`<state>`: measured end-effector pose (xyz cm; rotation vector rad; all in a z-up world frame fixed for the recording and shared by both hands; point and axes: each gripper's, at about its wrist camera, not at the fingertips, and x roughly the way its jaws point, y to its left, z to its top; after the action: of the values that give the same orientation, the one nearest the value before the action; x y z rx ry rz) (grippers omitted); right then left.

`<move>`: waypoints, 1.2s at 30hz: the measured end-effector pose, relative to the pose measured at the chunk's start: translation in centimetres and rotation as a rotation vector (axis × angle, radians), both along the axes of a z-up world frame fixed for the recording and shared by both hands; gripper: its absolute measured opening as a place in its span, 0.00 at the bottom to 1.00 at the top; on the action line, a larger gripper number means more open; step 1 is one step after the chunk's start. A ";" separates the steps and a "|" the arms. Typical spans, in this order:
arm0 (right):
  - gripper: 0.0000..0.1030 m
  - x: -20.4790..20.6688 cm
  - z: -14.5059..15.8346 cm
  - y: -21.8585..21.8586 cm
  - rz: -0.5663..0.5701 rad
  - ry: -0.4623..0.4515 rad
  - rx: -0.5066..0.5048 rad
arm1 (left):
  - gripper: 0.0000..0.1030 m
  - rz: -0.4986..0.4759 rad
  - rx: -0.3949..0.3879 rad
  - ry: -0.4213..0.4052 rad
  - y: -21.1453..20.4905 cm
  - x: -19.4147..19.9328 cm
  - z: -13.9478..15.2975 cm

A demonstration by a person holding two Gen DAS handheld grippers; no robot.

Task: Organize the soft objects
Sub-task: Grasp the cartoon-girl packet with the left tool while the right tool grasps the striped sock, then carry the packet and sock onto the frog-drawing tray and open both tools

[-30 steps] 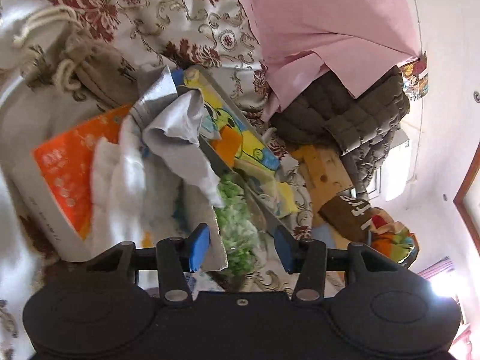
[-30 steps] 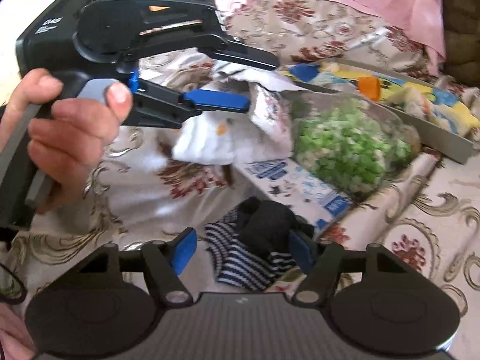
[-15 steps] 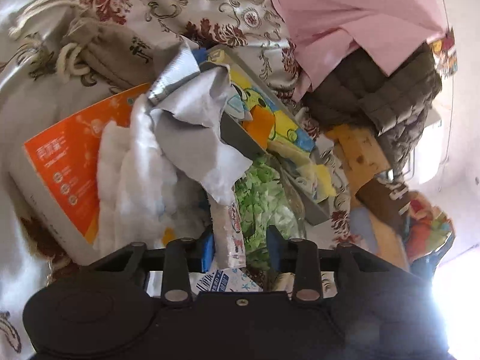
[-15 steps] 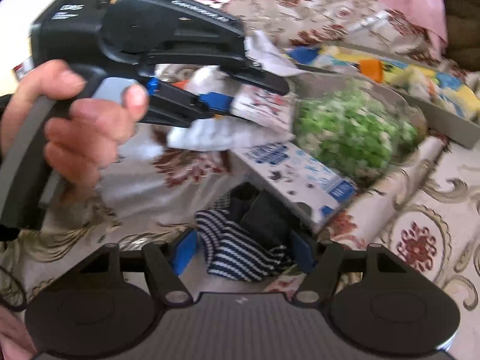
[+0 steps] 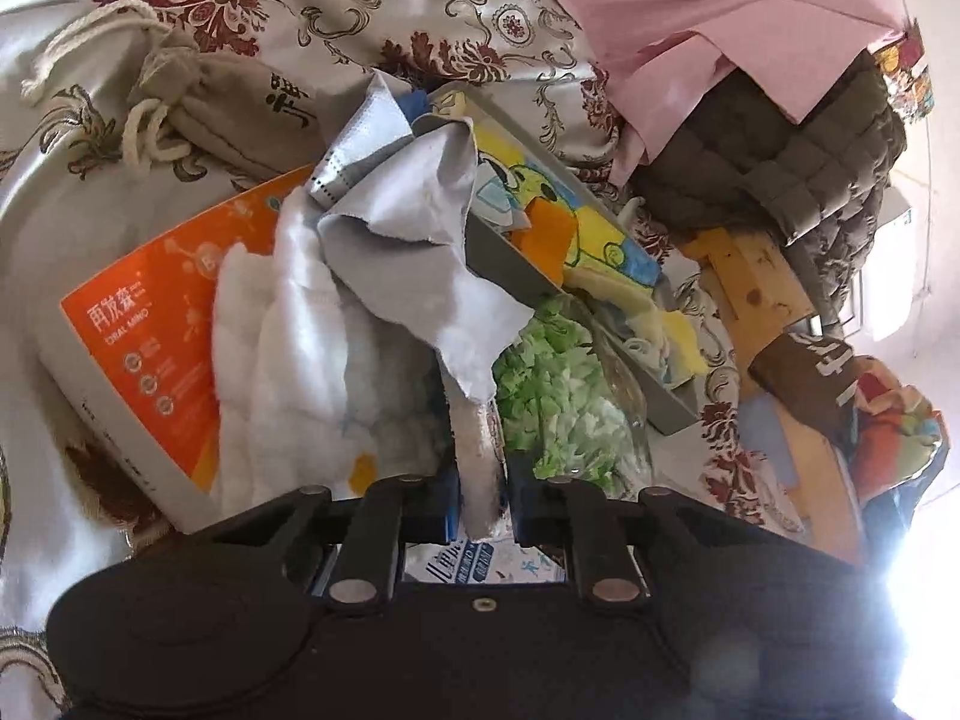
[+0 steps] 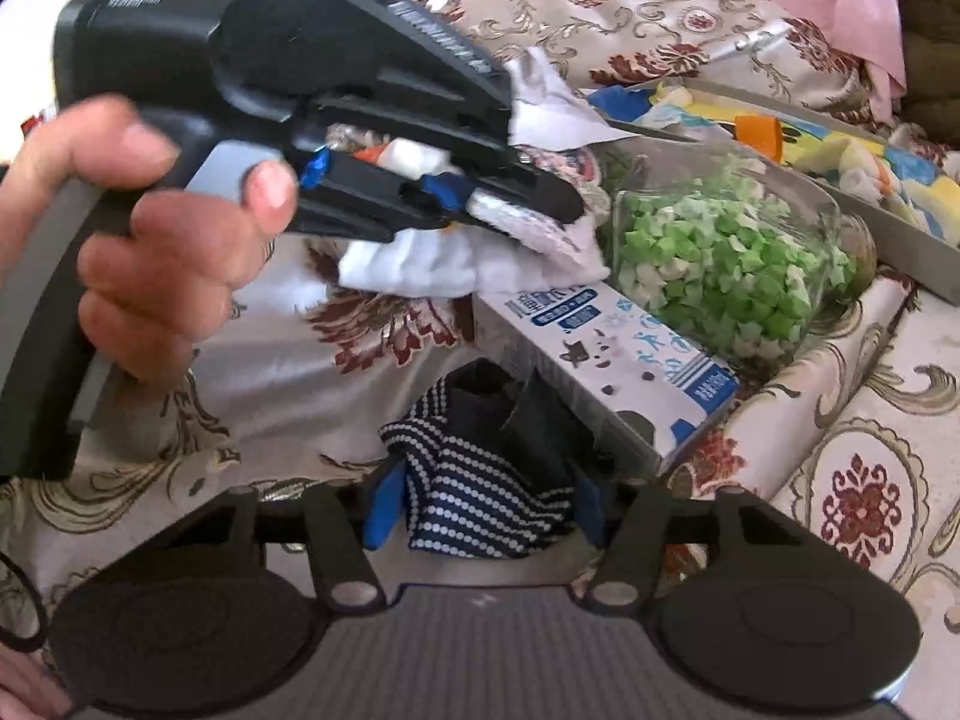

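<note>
Floral bedspread [image 5: 372,12]; pink sheet [image 5: 720,12]; bright window [image 5: 894,300] right.

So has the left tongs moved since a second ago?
Yes. In the right wrist view the left tongs have pushed forward toward the jar of green paper stars and closed on the pale cloth; a second ago they were open and farther back.

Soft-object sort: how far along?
Nothing looks sorted yet. In hand: left gripper is shut on the grey cloth; right gripper straddles the striped sock, jaws open. Left: white towel and drawstring pouch lie loose among the boxes.
</note>
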<state>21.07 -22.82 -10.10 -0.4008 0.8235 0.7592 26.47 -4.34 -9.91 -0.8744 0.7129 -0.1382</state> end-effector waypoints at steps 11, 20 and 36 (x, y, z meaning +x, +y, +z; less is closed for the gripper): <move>0.18 -0.8 0.1 0.4 -0.007 -0.087 -0.029 | 0.11 -0.055 -0.012 0.012 0.2 -2.0 0.2; 0.13 -1.3 2.1 -1.1 -0.064 -0.144 0.058 | 0.10 -0.084 0.113 -0.036 0.7 -5.0 2.3; 0.13 0.6 5.8 -4.5 -0.280 -0.229 0.262 | 0.11 -0.141 0.201 -0.248 -1.7 -6.3 7.1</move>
<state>21.63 -27.34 -4.34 -0.1298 0.5412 0.5390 20.19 -6.08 -2.80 -0.6017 0.5449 -0.2910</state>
